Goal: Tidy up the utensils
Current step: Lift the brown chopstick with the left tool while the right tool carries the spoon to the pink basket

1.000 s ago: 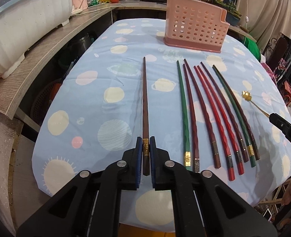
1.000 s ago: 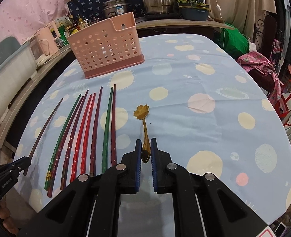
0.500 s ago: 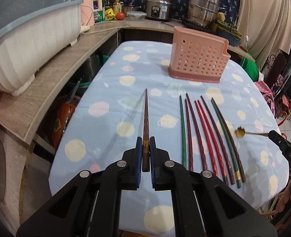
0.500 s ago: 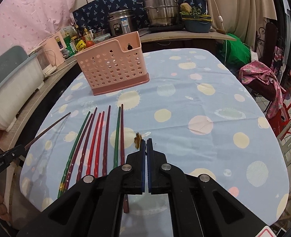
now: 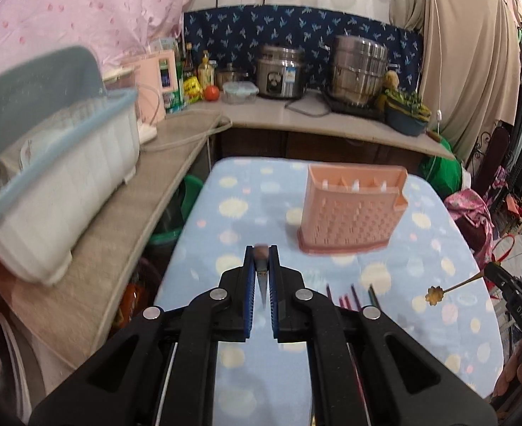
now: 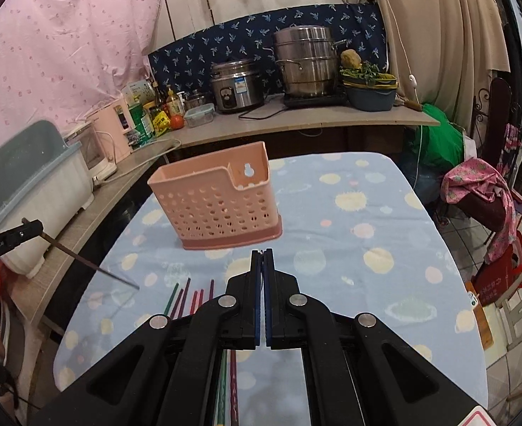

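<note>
My left gripper (image 5: pixel 261 250) is shut on a dark brown chopstick (image 5: pixel 261 277), held in the air with its tip pointing down; the chopstick also shows in the right wrist view (image 6: pixel 90 264). My right gripper (image 6: pixel 262 252) is shut on the handle of a gold flower-headed spoon (image 5: pixel 438 293), lifted above the table's right side. The pink perforated utensil basket (image 5: pixel 349 213) stands upright on the far half of the table, also in the right wrist view (image 6: pixel 214 202). Several red, green and brown chopsticks (image 6: pixel 186 298) lie on the cloth below the grippers.
The table has a light blue spotted cloth (image 6: pixel 367 248). A white dish rack (image 5: pixel 48 191) sits on the wooden counter to the left. Rice cooker (image 6: pixel 237 85), steel pots (image 6: pixel 307 64) and bottles stand on the back counter. A chair with pink cloth (image 6: pixel 481 191) stands to the right.
Both grippers rose well above the table, lifting the brown chopstick and the gold spoon. The chopstick tilted to point down. The views tipped up toward the basket and back counter.
</note>
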